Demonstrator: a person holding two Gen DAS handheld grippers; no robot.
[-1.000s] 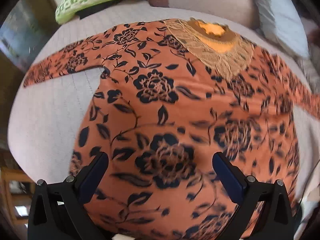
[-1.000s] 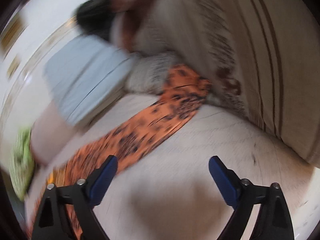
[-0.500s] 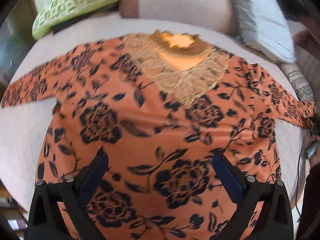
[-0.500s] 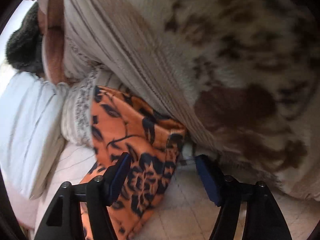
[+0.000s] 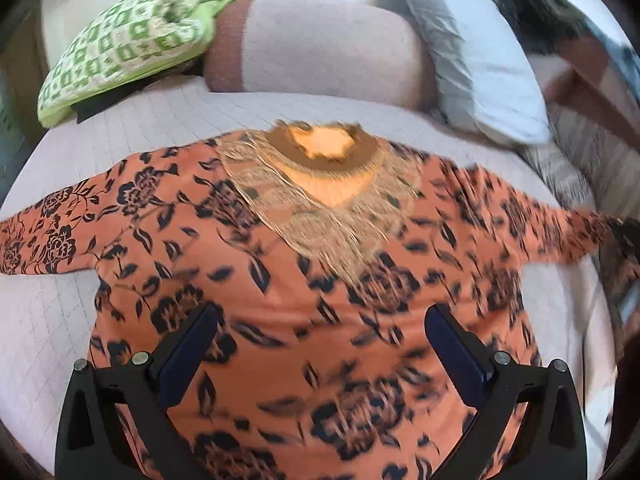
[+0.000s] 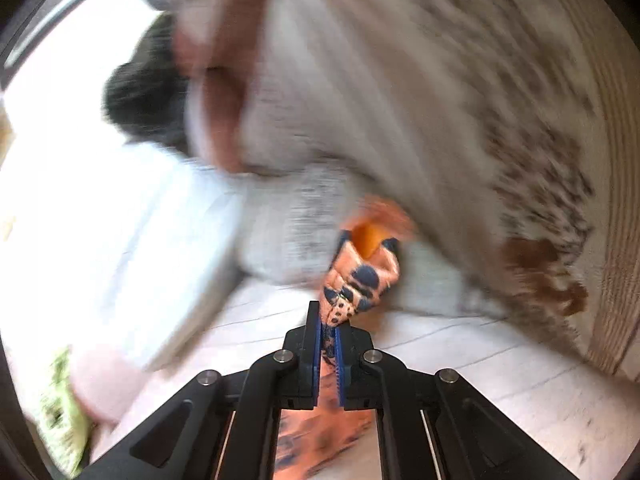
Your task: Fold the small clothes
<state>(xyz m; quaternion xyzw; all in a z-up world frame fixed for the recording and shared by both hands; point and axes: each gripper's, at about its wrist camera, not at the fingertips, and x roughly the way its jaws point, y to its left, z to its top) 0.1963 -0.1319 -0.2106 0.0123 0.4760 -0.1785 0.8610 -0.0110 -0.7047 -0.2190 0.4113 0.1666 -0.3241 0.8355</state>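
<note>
With the right hand-held gripper (image 6: 329,332) clenched on the sleeve cuff (image 6: 360,276) — left hand-held gripper (image 5: 320,344) released — carry it inward across the orange top (image 5: 304,320), keeping the fabric flat.

A home bedroom (bed (image 5: 168,120), pillows (image 5: 492,92)).

The top (image 5: 304,344) lies spread on the bed (image 5: 52,320), pillows (image 5: 480,76) behind it.

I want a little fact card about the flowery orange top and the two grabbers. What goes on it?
garment: orange floral top, spread flat on the bed
neckline: tan fringe trim
right gripper: shut on the sleeve end
left gripper: open above the top's body, holding nothing
behind the top: green patterned cushion, pink bolster, white pillow
</note>
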